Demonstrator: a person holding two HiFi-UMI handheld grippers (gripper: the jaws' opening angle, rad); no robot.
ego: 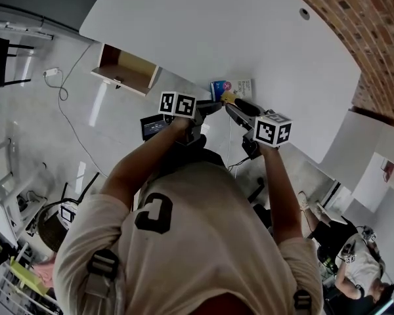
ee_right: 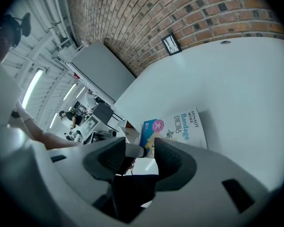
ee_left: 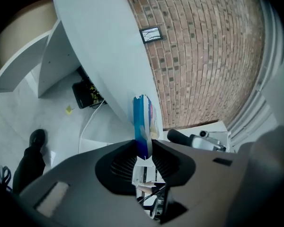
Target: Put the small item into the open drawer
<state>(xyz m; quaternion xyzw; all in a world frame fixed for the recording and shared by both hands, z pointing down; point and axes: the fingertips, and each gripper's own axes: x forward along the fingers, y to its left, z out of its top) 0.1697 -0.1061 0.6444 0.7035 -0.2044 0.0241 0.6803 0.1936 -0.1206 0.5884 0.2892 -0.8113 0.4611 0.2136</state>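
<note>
Clamping the left tongs (ee_left: 143,148) on the near end of the flat blue-and-white cardboard bandage box (ee_left: 142,119) at the edge of the white table (ego: 236,31); holding the right tongs (ee_right: 141,151) apart, just beside it. Likely needing a firm, level pinch before carrying toward the open wood-lined drawer (ego: 126,69).

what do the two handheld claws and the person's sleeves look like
The left claw and right claw are grey moulded plastic with black ribbed pads. Each carries a white cube with black square markers: left cube, right cube. The person wears a beige short-sleeved T-shirt with a dark logo.
</note>
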